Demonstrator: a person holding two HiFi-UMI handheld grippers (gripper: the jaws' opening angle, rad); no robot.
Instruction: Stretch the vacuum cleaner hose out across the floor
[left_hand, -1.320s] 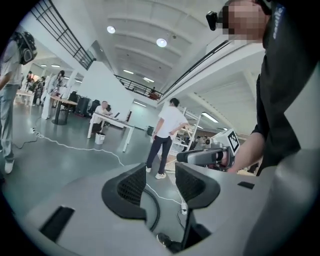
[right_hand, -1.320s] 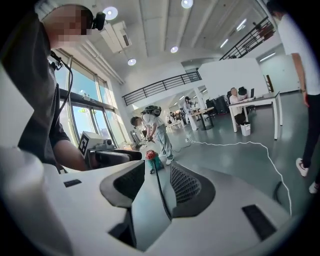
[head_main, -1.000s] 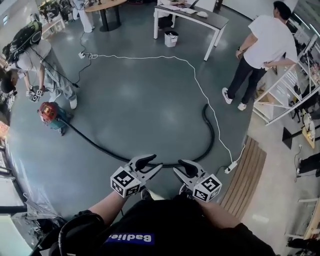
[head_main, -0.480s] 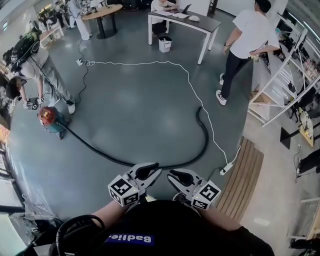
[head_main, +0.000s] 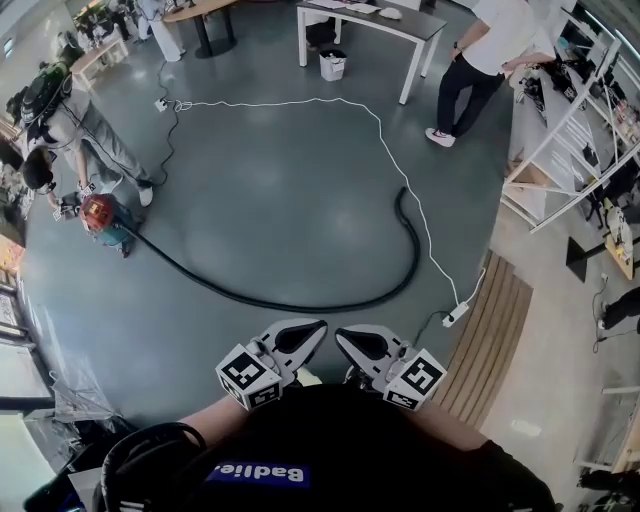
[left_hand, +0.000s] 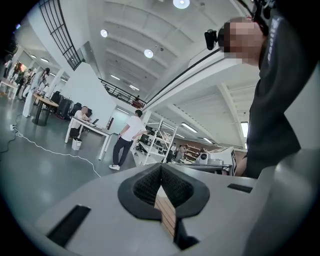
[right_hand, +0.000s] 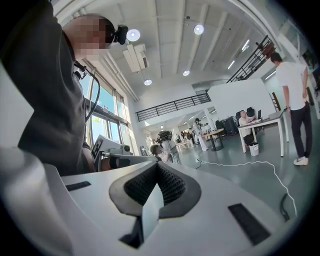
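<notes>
My left gripper (head_main: 316, 328) and right gripper (head_main: 343, 335) have just been closing and now sit shut, empty, at lower centre. The hose (head_main: 290, 306) curves mid-frame, unheld and not straight.

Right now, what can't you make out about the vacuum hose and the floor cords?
Head view: how the hose joins the red vacuum cleaner, too small.
Head view: whether the hose's free end carries a nozzle, too small.
Left gripper view: no hose in sight; the left gripper's body covers the near floor.
Head view: what the white cable's far end plugs into, too small.
</notes>
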